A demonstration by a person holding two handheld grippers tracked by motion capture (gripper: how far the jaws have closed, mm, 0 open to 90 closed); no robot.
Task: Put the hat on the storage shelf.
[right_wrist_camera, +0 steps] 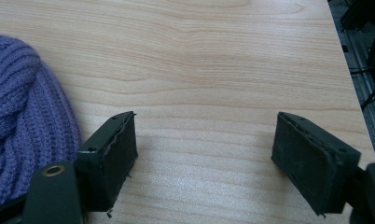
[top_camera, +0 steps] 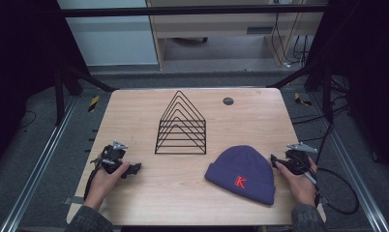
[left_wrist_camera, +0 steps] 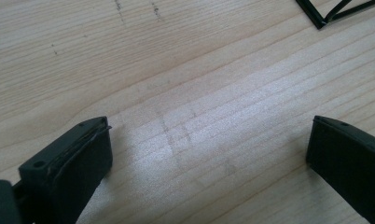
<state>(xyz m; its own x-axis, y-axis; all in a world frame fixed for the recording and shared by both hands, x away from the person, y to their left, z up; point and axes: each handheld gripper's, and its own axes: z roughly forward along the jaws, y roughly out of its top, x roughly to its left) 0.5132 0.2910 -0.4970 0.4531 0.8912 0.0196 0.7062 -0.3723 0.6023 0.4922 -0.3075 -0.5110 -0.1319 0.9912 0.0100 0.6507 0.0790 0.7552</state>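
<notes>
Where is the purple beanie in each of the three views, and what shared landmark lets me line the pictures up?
High view: the purple beanie lies at lower right on the table, just left of the right gripper.
Left gripper view: the beanie is not in it.
Right gripper view: the beanie sits at the left edge, beside the left-hand jaw.
Shared landmark: the light wood table.

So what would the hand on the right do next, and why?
Probably slide the right gripper sideways toward the purple beanie and close on its edge. Its jaws stand open with bare table between them, and in the right gripper view the knit lies just beside one jaw, not yet touched. The left gripper, also open, rests farther from the beanie.
</notes>
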